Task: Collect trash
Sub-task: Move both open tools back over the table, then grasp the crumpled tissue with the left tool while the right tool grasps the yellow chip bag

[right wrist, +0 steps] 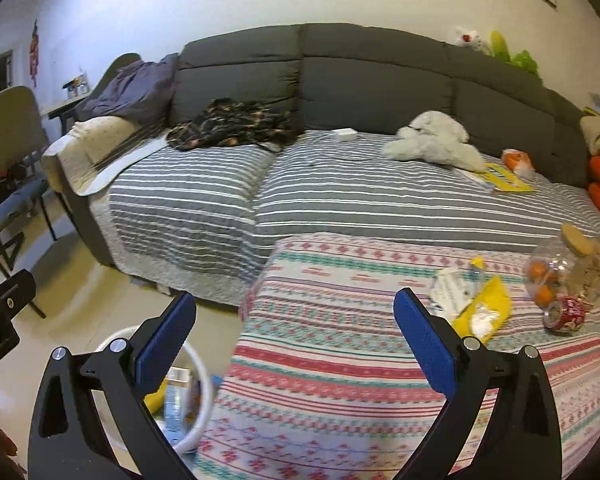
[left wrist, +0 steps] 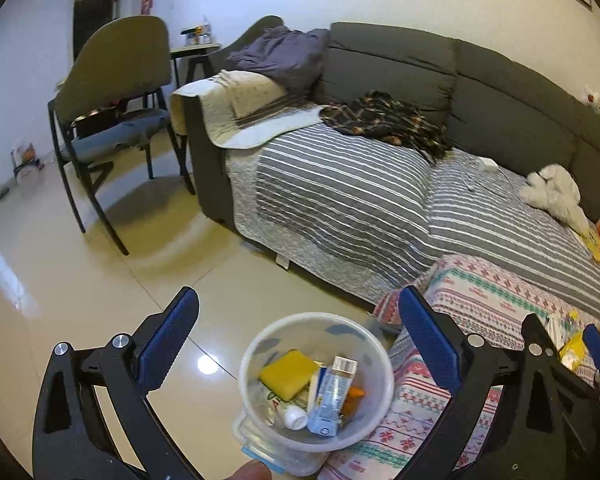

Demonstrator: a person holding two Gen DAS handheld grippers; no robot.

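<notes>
My left claw (left wrist: pixel 298 344) and right claw (right wrist: pixel 294 338) both gaped empty; wrappers (right wrist: pixel 470 300) right of mine could slide off, missing the bin (left wrist: pixel 316 392) below-left.

My left gripper (left wrist: pixel 299 334) and right gripper (right wrist: pixel 295 336) look the same: chunky black curved arms, silver round screws at the joints, and flat blue textured pads (right wrist: pixel 424 342) on the fingers.

A translucent round bin (left wrist: pixel 316 384) is standing upright on the floor just beside the patterned table edge, holding a yellow sponge (left wrist: pixel 288 374), a tube (left wrist: pixel 332 396) and a white-capped bottle (left wrist: pixel 294 418).
</notes>
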